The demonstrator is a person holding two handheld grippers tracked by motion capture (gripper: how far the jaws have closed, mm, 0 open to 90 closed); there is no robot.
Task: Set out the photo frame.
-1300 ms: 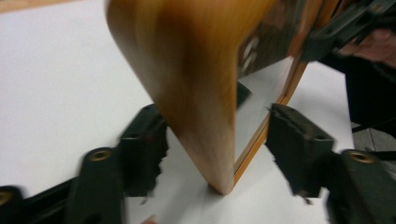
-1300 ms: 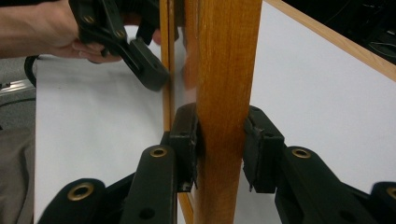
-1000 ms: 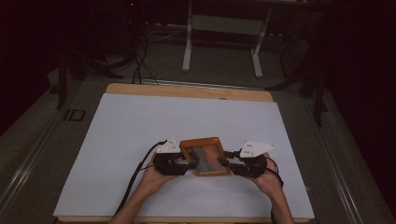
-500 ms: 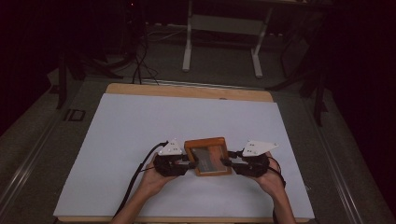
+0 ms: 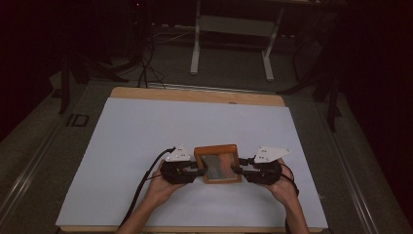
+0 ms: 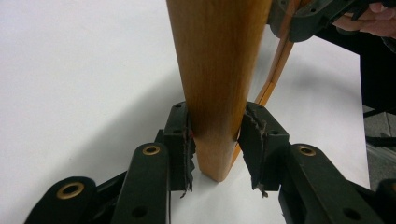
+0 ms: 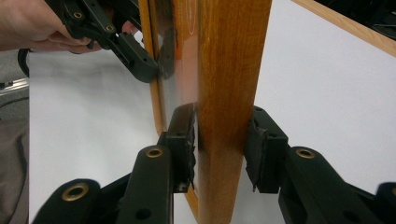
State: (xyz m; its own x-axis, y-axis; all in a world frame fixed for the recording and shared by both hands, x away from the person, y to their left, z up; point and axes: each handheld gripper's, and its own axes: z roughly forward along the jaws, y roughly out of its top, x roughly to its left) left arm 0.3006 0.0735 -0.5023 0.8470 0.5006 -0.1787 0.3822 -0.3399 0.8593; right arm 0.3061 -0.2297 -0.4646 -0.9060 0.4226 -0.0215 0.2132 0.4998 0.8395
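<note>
A wooden picture frame (image 5: pixel 217 164) with a glass front is held face up, just above the white table cover, between both grippers. My left gripper (image 5: pixel 198 169) grips its left edge; its jaws have just been closing. In the left gripper view the pads (image 6: pixel 183 144) press both faces of the wooden bar (image 6: pixel 217 70), near its corner. My right gripper (image 5: pixel 237 170) holds the opposite edge. In the right gripper view its pads (image 7: pixel 261 140) clamp the bar (image 7: pixel 229 70), with the glass to the left of it. The left gripper (image 7: pixel 140 60) shows beyond.
The white cover (image 5: pixel 146 131) spreads over a wooden table whose far edge (image 5: pixel 195 95) shows bare wood. A black cable (image 5: pixel 146 180) trails from the left gripper toward the near edge. A metal stand (image 5: pixel 231 44) is on the dark floor behind the table.
The left gripper's jaws have drawn in on the frame's left edge. Both hands and the frame stay almost where they were.
</note>
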